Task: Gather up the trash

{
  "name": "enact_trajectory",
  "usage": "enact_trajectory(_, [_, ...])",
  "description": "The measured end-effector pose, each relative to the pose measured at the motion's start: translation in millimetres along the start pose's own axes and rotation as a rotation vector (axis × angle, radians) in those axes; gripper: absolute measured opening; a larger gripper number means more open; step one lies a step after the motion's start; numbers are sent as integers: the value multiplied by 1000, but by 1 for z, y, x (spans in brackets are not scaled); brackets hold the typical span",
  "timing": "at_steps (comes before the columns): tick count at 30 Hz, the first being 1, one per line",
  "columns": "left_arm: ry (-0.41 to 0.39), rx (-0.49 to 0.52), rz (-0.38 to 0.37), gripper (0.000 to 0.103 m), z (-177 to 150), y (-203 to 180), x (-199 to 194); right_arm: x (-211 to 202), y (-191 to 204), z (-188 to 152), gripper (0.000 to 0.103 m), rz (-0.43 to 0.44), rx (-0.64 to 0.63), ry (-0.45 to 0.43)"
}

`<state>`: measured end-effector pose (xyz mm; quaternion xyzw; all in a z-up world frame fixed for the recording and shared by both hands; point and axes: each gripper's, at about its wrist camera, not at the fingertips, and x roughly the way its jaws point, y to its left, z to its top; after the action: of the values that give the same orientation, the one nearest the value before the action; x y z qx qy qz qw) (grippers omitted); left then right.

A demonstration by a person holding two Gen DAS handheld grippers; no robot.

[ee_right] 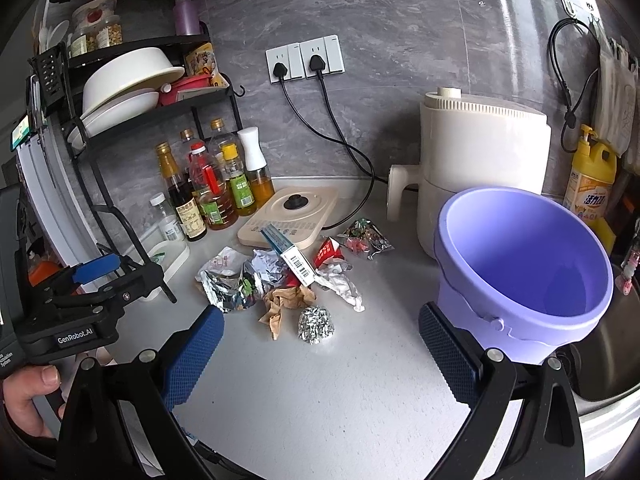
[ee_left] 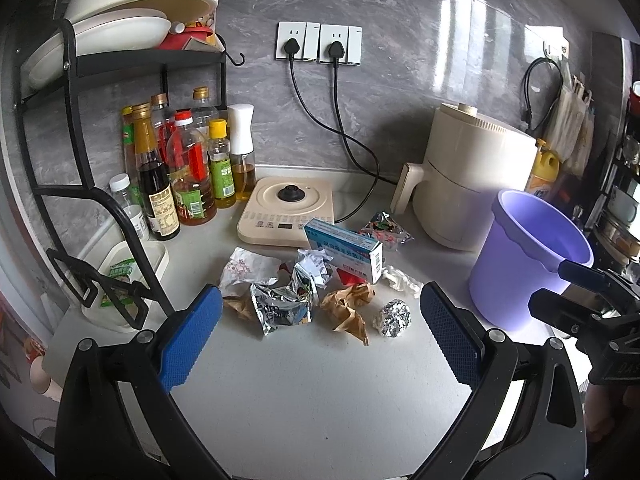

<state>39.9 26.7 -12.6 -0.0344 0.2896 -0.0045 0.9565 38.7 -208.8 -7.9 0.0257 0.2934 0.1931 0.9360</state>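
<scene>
A heap of trash lies mid-counter: a foil ball [ee_left: 394, 318] [ee_right: 316, 324], crumpled brown paper [ee_left: 348, 308] [ee_right: 286, 302], a silver foil packet [ee_left: 280, 308] [ee_right: 228, 292], a blue-and-white medicine box [ee_left: 344, 250] [ee_right: 288, 254], a white wrapper [ee_left: 246, 268] and a colourful wrapper [ee_left: 386, 230] [ee_right: 366, 238]. To its right stands an empty purple bucket [ee_left: 508, 280] [ee_right: 464, 296]. My left gripper [ee_left: 320, 300] is open just short of the heap, holding nothing. My right gripper [ee_right: 322, 314] is open too, with its right finger beside the bucket's base.
Behind the heap are a beige induction hob [ee_left: 288, 210], a cream air fryer [ee_left: 472, 176] and two plugged-in cords [ee_left: 344, 136]. Oil bottles [ee_left: 188, 172] and a black dish rack [ee_left: 100, 200] stand left. A sink [ee_right: 612, 360] lies right. A hand [ee_right: 28, 396] holds the left tool.
</scene>
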Motion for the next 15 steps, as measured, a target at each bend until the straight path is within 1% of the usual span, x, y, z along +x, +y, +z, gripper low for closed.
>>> enact_trajectory(9, [23,-5,-16,98,2,8,16,15,3,6,95,-11,3,21])
enact_trajectory(15, [52,-21,-36,98,-1,17,35,29,4,7,95,-35,1,58])
